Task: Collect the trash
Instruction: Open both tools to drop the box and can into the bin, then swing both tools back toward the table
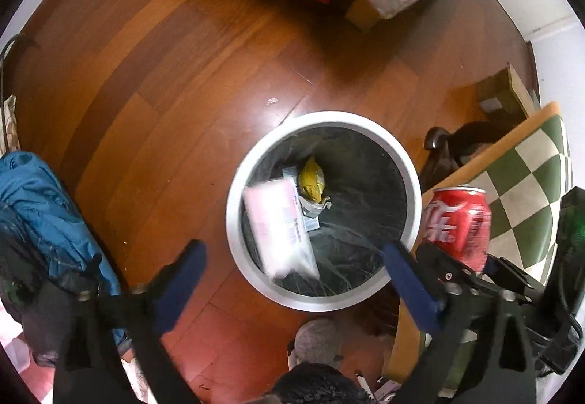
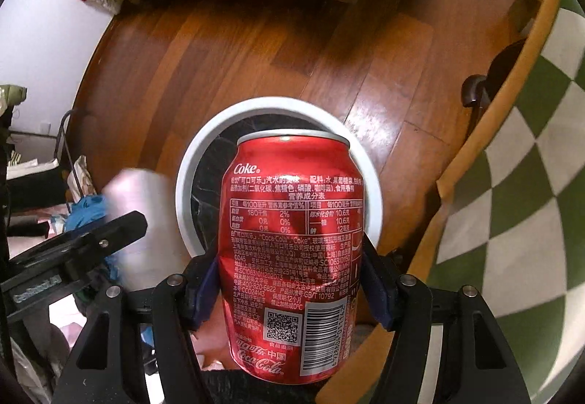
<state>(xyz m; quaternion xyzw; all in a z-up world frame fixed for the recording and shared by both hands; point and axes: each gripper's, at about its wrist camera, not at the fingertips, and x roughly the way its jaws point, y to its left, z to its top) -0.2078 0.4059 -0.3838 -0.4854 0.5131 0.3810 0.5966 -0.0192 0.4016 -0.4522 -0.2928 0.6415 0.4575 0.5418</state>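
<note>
Right claw (image 2: 289, 289) is clamped on the can (image 2: 292, 257), long axis toward 12 o'clock, over the bin (image 2: 190, 162); left claw (image 1: 292, 279) gapes above the falling packet (image 1: 279, 228).

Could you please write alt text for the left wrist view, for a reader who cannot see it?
The open left gripper points down over a round white bin with a black liner on a wooden floor, a blurred pink-and-white plastic packet at the bin's mouth. A yellow wrapper lies inside. At right, the right gripper holds a red Coca-Cola can.
</note>
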